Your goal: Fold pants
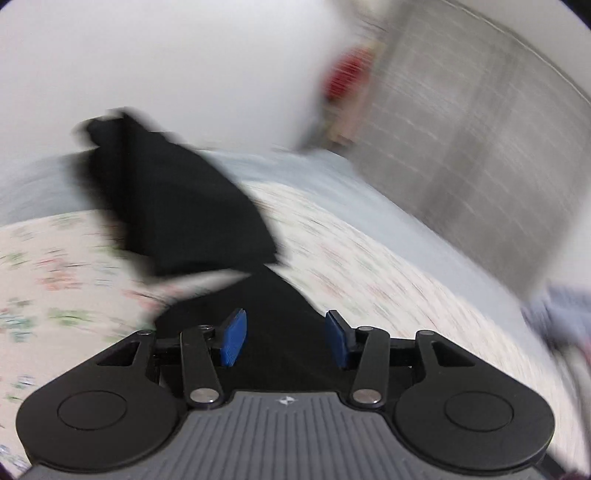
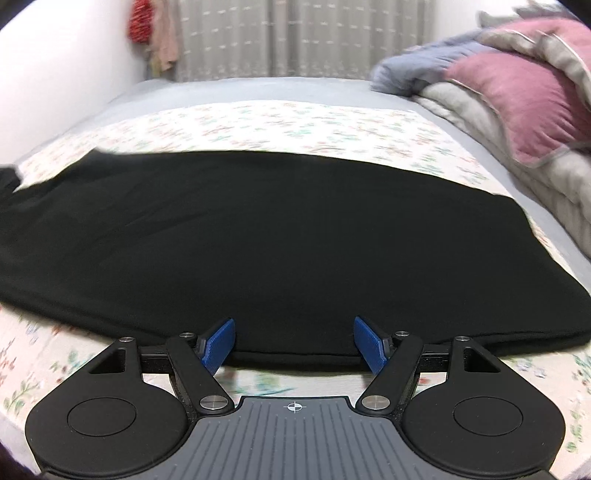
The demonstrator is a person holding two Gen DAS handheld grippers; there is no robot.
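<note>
Black pants (image 2: 258,240) lie spread flat across a floral bedsheet (image 2: 295,122) in the right wrist view. My right gripper (image 2: 294,341) is open, its blue pads (image 2: 218,345) just at the near edge of the pants. In the blurred left wrist view, part of the black pants (image 1: 177,206) looks lifted and bunched above the floral bedsheet (image 1: 55,266), with more black cloth running down between my fingers. My left gripper (image 1: 286,338) is open over that cloth, its blue pads (image 1: 233,338) apart.
Pink and grey pillows and a folded quilt (image 2: 517,99) are piled at the right of the bed. A white wall (image 2: 55,74) runs along the left. Curtains (image 2: 295,37) hang behind the bed, with a red item (image 2: 140,20) hanging at their left.
</note>
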